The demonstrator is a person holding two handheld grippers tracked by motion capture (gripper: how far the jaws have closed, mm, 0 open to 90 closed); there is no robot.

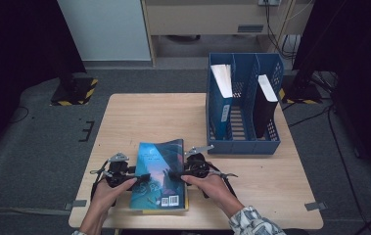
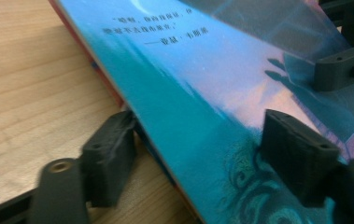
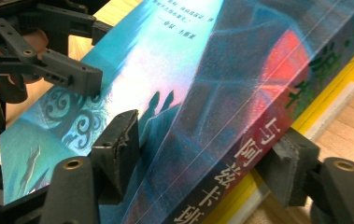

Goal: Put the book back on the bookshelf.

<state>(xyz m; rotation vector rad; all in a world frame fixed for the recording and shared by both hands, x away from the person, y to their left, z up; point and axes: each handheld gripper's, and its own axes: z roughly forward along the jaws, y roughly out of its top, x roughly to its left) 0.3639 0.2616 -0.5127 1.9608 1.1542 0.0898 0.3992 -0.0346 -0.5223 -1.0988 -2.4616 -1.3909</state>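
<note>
both grippers straddle the blue book's edges [image 1: 161,175]
your left gripper [image 1: 141,177] and right gripper [image 1: 172,175] stand half open astride it, short of the blue file rack [image 1: 242,143]; clamp next, then lift.

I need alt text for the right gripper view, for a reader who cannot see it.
A blue book lies on the wooden table, its spine between the two black jaws of the right gripper. The left gripper reaches over the cover from the far side.

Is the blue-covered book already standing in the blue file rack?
No, the blue-covered book lies flat on the table, in front of the blue file rack.
</note>
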